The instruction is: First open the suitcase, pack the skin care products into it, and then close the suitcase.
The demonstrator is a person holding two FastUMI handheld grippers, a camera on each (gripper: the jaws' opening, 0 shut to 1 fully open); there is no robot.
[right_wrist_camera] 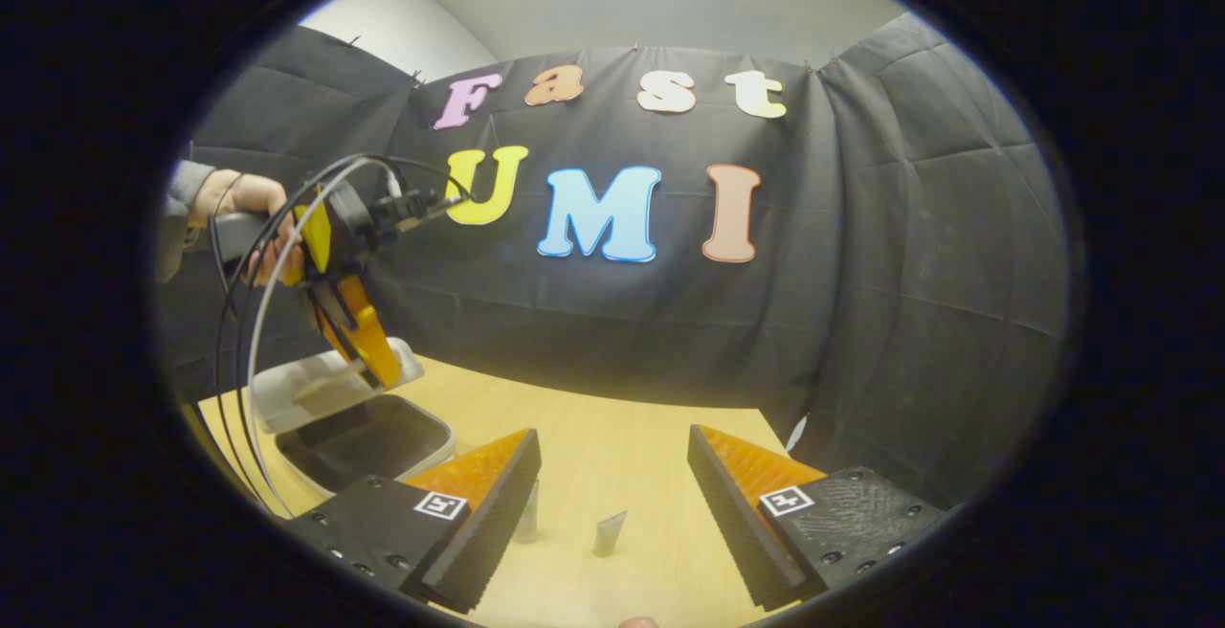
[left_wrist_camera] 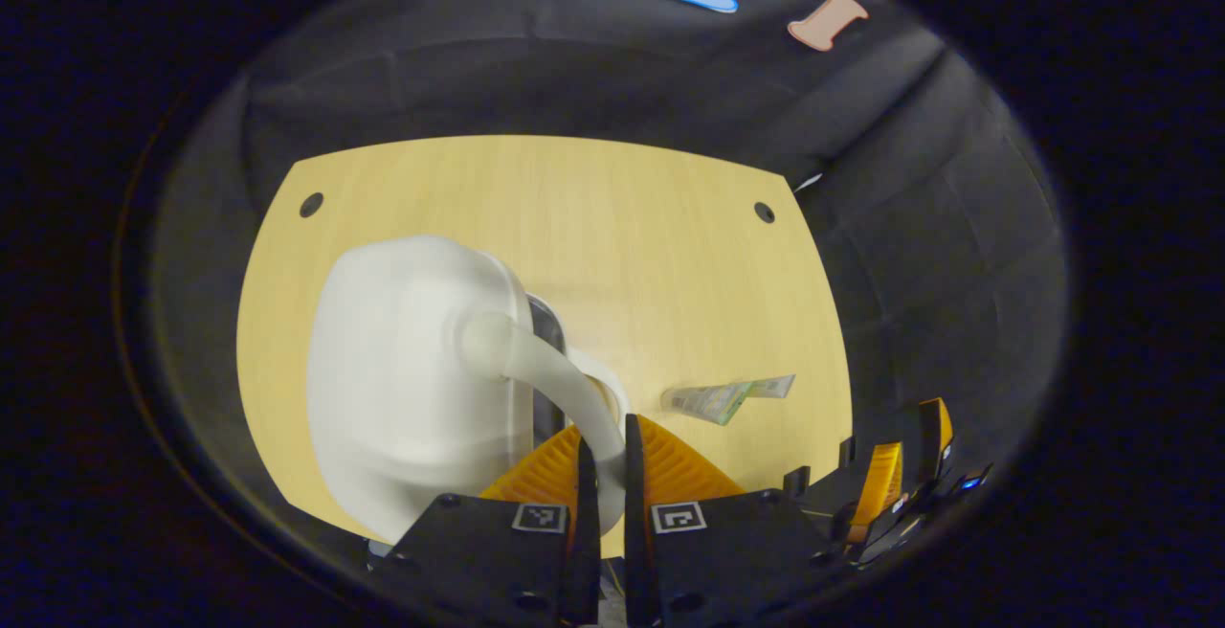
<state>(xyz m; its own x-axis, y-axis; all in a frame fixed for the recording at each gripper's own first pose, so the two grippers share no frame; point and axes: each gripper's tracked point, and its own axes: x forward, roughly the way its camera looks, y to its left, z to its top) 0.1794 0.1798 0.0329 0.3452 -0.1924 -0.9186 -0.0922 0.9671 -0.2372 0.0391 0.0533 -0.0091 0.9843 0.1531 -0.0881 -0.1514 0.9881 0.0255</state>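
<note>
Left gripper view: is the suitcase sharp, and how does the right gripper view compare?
Left gripper view: suitcase lid and handle overexposed, soft, edges smeared; tube sharper. Right gripper view: evenly lit, sharp, strong fisheye bending of table edge.

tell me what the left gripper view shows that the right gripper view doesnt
Left gripper view: its own gripper closed around the white suitcase's handle, lifting the lid, and the whole green tube lying flat on the table. Right gripper view: the hand holding that gripper, the suitcase's dark open interior, and its own gripper with fingers wide apart. Both share the wooden table.
</note>
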